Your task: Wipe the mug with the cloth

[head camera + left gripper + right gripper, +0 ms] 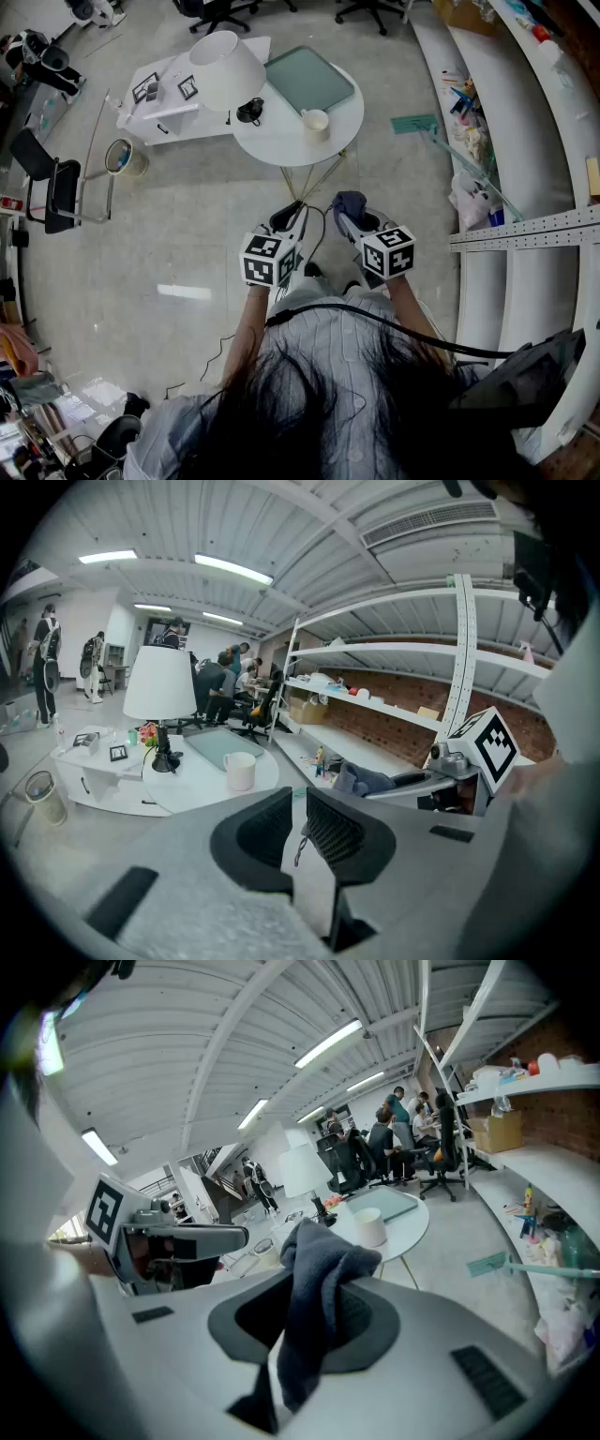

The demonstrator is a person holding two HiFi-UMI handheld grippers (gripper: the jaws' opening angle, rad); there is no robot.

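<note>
Nothing wiped yet. Right gripper (323, 1283) squeezes cloth (323, 1251); left gripper (295, 803) jaws bit apart, empty. Mug (315, 122) waits far off on table (277, 141).

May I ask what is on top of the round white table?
A white mug, a greenish flat tray and a white-shaded lamp; the shade hides whatever lies beneath it.

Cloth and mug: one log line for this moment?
phase: pre-contact | right claw: shut on cloth | left claw: open, empty | mug: upright on round table, untouched | both claws short of table
</note>
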